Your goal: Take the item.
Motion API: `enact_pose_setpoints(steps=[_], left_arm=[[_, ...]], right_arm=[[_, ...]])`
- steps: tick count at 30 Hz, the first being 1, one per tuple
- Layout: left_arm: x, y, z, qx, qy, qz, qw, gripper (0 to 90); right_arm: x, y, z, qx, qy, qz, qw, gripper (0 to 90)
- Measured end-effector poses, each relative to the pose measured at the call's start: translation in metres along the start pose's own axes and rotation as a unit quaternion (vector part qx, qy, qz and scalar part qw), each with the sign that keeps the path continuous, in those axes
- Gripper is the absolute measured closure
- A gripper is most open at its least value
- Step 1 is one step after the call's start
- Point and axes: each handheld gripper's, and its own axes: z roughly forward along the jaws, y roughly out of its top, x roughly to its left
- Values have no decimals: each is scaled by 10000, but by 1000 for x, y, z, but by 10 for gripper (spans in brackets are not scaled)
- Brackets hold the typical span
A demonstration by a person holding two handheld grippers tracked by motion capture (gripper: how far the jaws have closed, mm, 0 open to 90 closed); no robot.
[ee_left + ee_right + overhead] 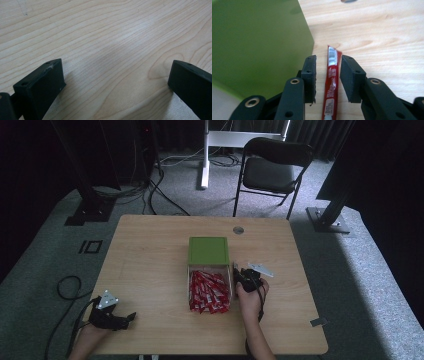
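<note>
light: dim room, bright table | focus: soft, green lid blurred up close

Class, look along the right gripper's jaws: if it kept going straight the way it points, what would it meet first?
The right gripper has its jaws apart around a red sachet lying on the table. Going straight on, it would probably slide along that sachet; beyond its tip the wood looks free. The green box stands just to the side.
</note>
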Motion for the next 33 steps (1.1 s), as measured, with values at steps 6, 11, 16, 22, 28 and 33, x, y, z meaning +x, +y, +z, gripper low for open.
enact_pose_setpoints(steps=[6,11,16,22,28,33], left_arm=[[0,0,0,5,-2,-4,10000,14],[0,0,0,8,-2,-8,10000,14],[0,0,0,7,-3,-7,10000,14],[0,0,0,7,1,-1,10000,14],[0,0,0,7,-1,-4,10000,14],[0,0,0,9,-1,-6,10000,14]], right_arm=[[-4,8,-10,-114,94,-272,9995,599],[-8,13,-18,-192,151,-580,9980,565],[-14,15,-24,-163,229,-911,9954,421],[-23,13,-27,-149,377,-1136,9927,330],[-33,11,-32,-77,494,-1140,9922,247],[-41,7,-36,105,672,-1217,9902,213]])
